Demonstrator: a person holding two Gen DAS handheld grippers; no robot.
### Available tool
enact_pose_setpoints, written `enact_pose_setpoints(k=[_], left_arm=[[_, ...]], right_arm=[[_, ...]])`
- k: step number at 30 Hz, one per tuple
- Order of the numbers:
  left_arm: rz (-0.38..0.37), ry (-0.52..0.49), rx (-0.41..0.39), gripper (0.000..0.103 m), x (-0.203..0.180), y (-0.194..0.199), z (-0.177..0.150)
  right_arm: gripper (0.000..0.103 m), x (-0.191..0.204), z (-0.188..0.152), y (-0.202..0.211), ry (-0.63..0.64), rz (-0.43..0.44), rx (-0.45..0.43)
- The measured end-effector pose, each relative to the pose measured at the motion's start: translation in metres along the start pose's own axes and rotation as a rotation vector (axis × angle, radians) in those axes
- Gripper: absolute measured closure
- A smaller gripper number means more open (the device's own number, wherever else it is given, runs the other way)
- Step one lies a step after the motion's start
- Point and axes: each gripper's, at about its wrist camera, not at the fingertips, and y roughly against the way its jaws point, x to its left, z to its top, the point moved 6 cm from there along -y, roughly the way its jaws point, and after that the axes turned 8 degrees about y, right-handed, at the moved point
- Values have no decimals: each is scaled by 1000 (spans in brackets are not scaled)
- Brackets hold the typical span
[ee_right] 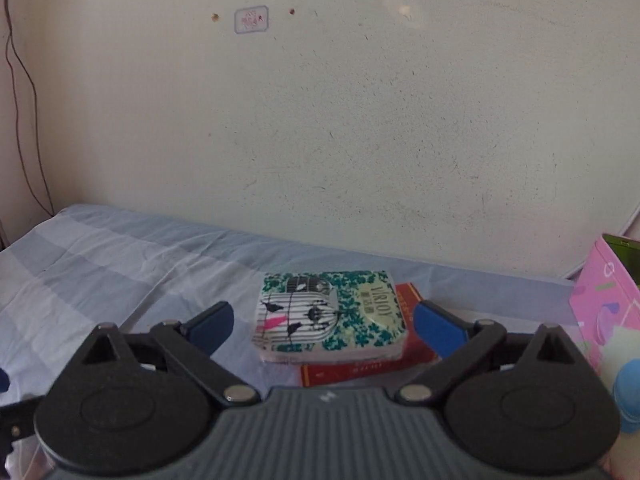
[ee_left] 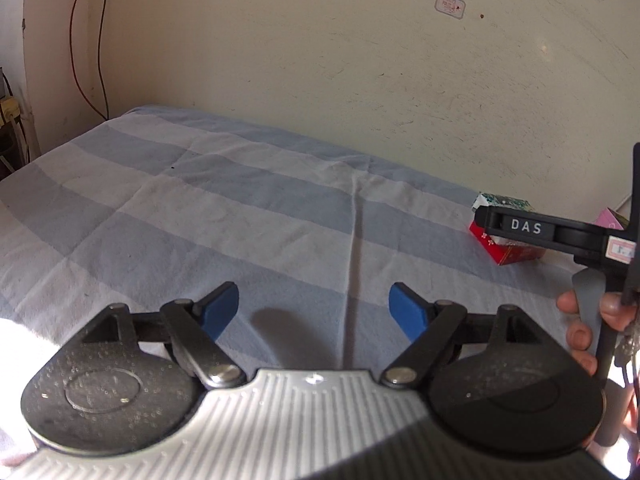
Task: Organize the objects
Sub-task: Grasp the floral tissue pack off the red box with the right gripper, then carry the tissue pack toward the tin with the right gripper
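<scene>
A tissue pack (ee_right: 330, 316) with a green leaf and birdcage print lies on top of a flat red box (ee_right: 360, 368) on the blue-and-white striped cloth (ee_right: 100, 272). My right gripper (ee_right: 322, 322) is open, its blue fingers on either side of the pack, not touching it. My left gripper (ee_left: 314, 312) is open and empty above bare cloth (ee_left: 200, 200). In the left wrist view the pack (ee_left: 502, 202) and red box (ee_left: 508, 250) sit at the far right, partly hidden by the right gripper's black body (ee_left: 560, 236).
A pink box (ee_right: 608, 304) stands at the right edge, with a blue round object (ee_right: 628, 392) in front of it. A cream wall (ee_right: 320, 120) runs close behind the bed. Cables (ee_left: 90, 40) hang at the far left.
</scene>
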Motion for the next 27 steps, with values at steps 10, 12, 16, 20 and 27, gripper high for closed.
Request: enact_pose_setpoints(k=[10, 12, 16, 20, 27], left_arm=[[3, -37, 0, 19, -6, 0, -3], [10, -49, -1, 19, -7, 0, -5], [25, -81, 5, 19, -10, -3, -10], [32, -117, 16, 19, -15, -6, -17], [47, -192, 5, 17, -24, -7, -25]], right_arm=[[28, 14, -31, 41, 130, 80, -31], [27, 21, -44, 59, 163, 149, -11], [27, 33, -77, 100, 250, 283, 35], [26, 30, -101, 142, 282, 322, 36], [7, 4, -139, 193, 250, 258, -29]])
